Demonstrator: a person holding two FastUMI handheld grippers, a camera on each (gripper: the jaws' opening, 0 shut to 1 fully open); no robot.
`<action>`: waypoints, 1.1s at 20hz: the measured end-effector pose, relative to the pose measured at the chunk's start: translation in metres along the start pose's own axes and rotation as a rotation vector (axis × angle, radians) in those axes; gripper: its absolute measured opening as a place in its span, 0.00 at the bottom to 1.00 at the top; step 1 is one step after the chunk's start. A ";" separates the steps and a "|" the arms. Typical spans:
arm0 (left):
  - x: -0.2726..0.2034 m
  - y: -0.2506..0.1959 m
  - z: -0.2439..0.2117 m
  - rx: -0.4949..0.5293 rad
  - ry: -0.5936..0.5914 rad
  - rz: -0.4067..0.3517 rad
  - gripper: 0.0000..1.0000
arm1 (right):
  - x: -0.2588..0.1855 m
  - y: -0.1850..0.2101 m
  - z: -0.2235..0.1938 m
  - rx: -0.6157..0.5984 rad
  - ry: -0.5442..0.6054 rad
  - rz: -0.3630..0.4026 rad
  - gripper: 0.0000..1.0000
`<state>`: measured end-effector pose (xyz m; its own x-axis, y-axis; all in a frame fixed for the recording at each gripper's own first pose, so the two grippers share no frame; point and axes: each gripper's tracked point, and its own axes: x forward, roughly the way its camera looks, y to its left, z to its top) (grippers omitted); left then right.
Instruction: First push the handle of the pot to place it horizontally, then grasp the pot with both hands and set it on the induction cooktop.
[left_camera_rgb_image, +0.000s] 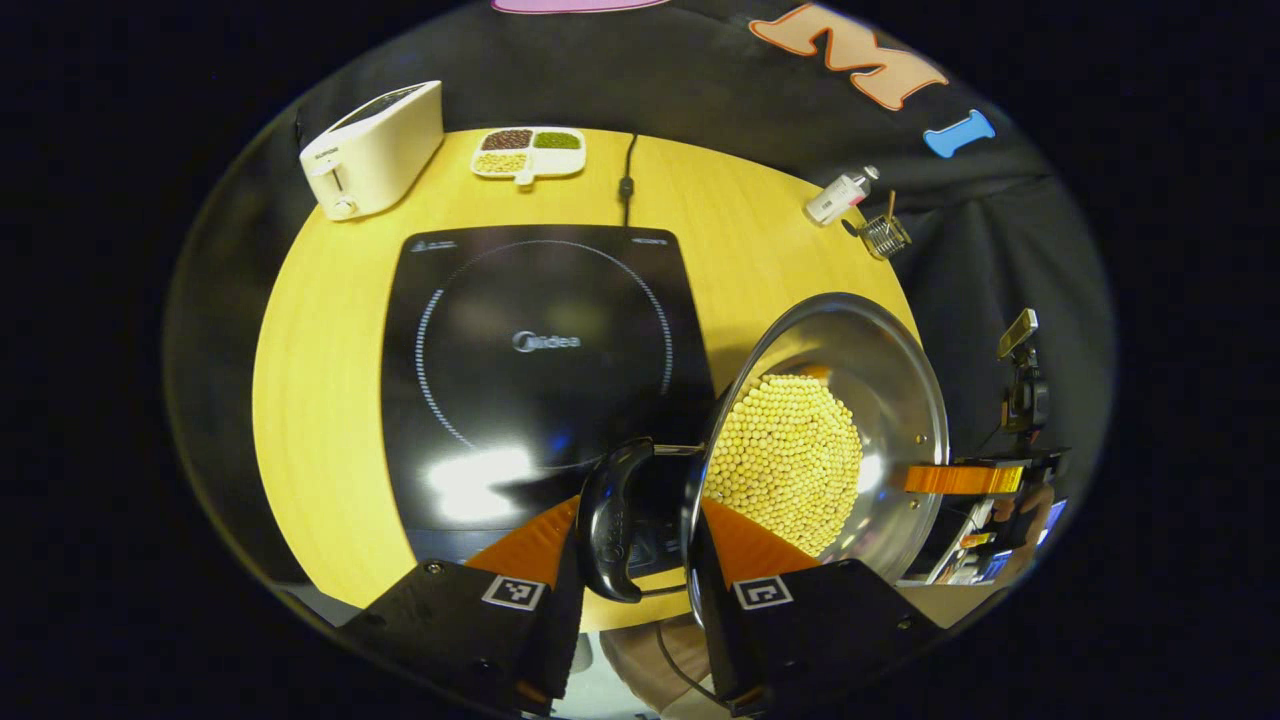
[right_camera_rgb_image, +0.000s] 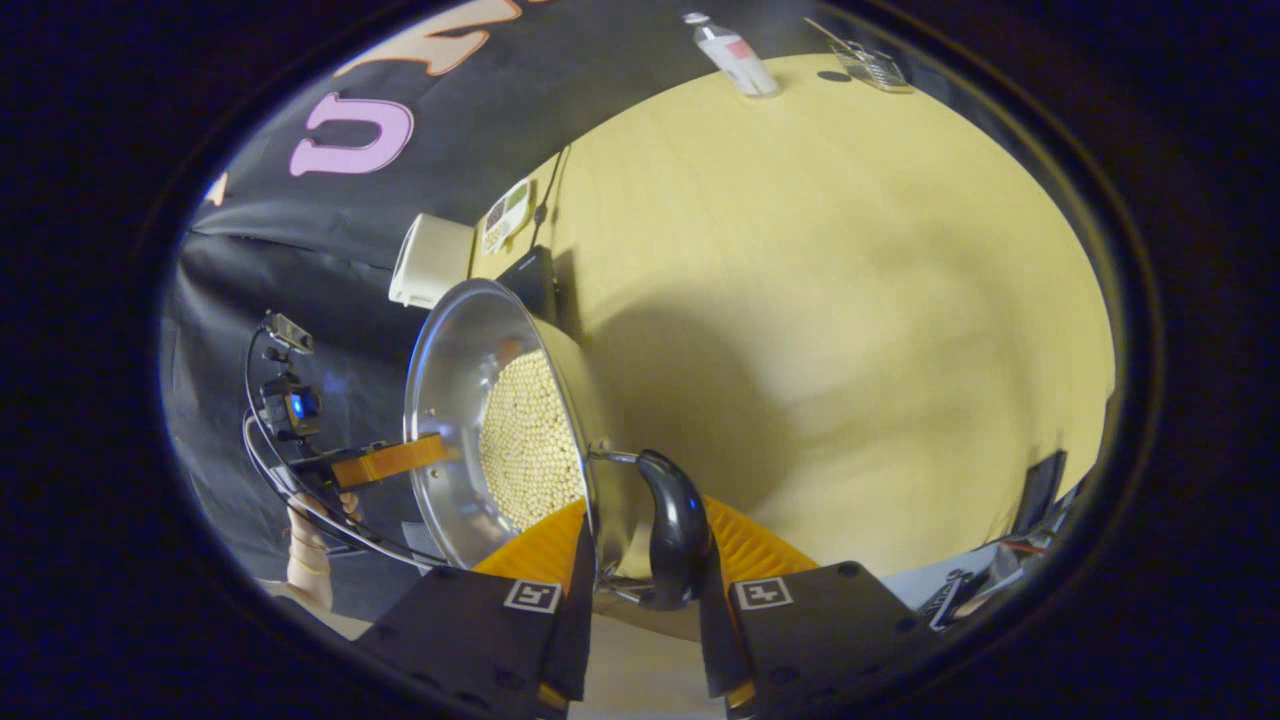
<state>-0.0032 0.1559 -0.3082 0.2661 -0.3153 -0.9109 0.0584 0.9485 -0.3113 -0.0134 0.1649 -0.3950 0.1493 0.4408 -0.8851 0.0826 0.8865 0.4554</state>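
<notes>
A steel pot (left_camera_rgb_image: 900, 400) filled with pale round beans (left_camera_rgb_image: 790, 460) hangs between both grippers, just right of the black induction cooktop (left_camera_rgb_image: 540, 340). In the left gripper view my left gripper (left_camera_rgb_image: 640, 510) is shut on one black side handle (left_camera_rgb_image: 612, 520), with one finger outside and one inside the rim. The right gripper's finger (left_camera_rgb_image: 965, 480) shows at the pot's far rim. In the right gripper view my right gripper (right_camera_rgb_image: 645, 510) is shut on the opposite black handle (right_camera_rgb_image: 675, 530) of the pot (right_camera_rgb_image: 450, 380). The pot casts a shadow on the table.
On the round wooden table (left_camera_rgb_image: 320, 400) a white appliance (left_camera_rgb_image: 375, 150) and a divided dish of grains (left_camera_rgb_image: 528, 153) stand behind the cooktop, beside its cord (left_camera_rgb_image: 627, 180). A small bottle (left_camera_rgb_image: 840, 195) and a wire basket (left_camera_rgb_image: 885, 235) sit at the far right edge.
</notes>
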 end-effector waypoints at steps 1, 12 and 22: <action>-0.004 0.014 0.000 0.001 -0.004 0.000 0.54 | 0.007 0.013 -0.005 -0.004 -0.003 0.000 0.48; -0.008 0.123 0.039 -0.018 -0.132 0.061 0.54 | 0.083 0.098 0.025 -0.054 -0.043 0.029 0.42; 0.011 0.152 0.083 -0.030 -0.262 0.119 0.54 | 0.129 0.109 0.082 -0.017 -0.130 0.032 0.48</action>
<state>0.0880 0.2988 -0.3427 0.5095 -0.1798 -0.8414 -0.0156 0.9758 -0.2180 0.0959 0.3068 -0.4511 0.2786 0.4480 -0.8495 0.0592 0.8748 0.4808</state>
